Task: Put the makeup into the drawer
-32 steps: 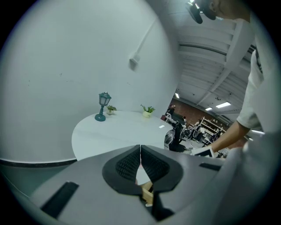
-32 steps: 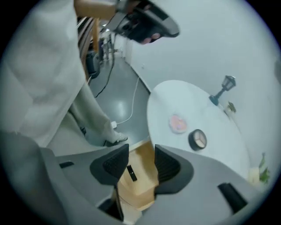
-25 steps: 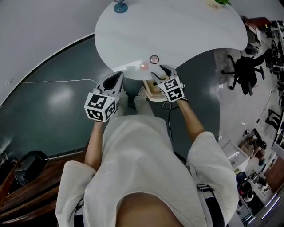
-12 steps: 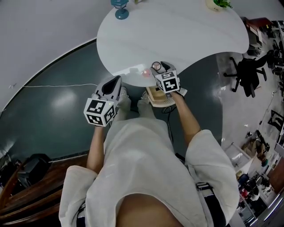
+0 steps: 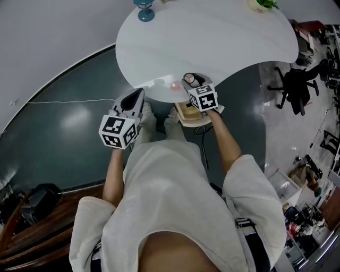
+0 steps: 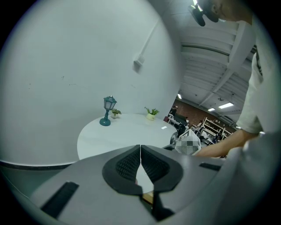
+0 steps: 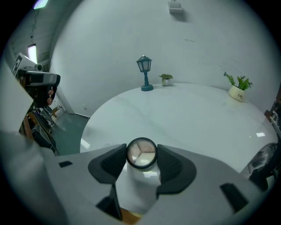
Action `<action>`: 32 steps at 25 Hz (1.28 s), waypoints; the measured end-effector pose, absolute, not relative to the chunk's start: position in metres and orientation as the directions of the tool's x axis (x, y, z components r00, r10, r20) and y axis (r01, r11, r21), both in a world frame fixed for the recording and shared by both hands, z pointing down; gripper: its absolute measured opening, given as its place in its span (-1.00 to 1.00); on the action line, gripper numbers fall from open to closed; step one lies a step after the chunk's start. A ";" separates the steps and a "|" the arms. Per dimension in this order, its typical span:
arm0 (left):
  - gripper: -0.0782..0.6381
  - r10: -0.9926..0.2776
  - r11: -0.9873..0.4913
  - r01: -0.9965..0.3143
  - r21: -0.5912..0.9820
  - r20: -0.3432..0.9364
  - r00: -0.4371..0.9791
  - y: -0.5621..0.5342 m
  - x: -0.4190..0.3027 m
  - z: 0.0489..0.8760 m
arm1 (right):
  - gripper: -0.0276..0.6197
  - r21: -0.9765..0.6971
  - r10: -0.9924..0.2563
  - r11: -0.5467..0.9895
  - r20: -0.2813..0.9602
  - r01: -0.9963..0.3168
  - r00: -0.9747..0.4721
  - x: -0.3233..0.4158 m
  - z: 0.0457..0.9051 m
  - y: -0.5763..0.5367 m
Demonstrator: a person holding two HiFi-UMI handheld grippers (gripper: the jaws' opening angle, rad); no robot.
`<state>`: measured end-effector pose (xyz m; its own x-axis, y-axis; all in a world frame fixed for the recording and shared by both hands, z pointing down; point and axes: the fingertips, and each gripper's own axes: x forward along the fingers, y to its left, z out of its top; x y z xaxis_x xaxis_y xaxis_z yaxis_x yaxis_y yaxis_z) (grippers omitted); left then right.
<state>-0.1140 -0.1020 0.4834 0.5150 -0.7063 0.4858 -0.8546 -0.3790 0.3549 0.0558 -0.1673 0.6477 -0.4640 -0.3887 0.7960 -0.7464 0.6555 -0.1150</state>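
A round makeup compact (image 5: 188,78) with a clear lid lies near the front edge of the white round table (image 5: 212,37). My right gripper (image 5: 190,80) reaches over that edge; its jaws are closing, and in the right gripper view both pads touch the compact (image 7: 141,153) between them (image 7: 141,161). A small pink item (image 5: 173,85) lies just left of it. A wooden drawer box (image 5: 186,112) sits under the table edge, below the right gripper. My left gripper (image 5: 139,94) hangs at the table's near left edge, shut and empty (image 6: 140,162).
A teal lamp (image 5: 144,11) and a small potted plant (image 5: 260,4) stand at the table's far side. A black office chair (image 5: 295,85) stands to the right. A white cable (image 5: 69,99) runs along the dark floor on the left.
My right gripper has moved forward over the table edge, and its jaws now flank the compact that lay ahead of them. The left gripper has shifted only slightly.
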 end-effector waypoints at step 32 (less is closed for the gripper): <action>-0.75 -0.692 -0.343 -0.858 0.382 0.515 0.506 -0.050 -0.057 0.511 | -0.25 0.043 0.007 0.965 0.982 0.261 -0.187 0.130 0.736 0.003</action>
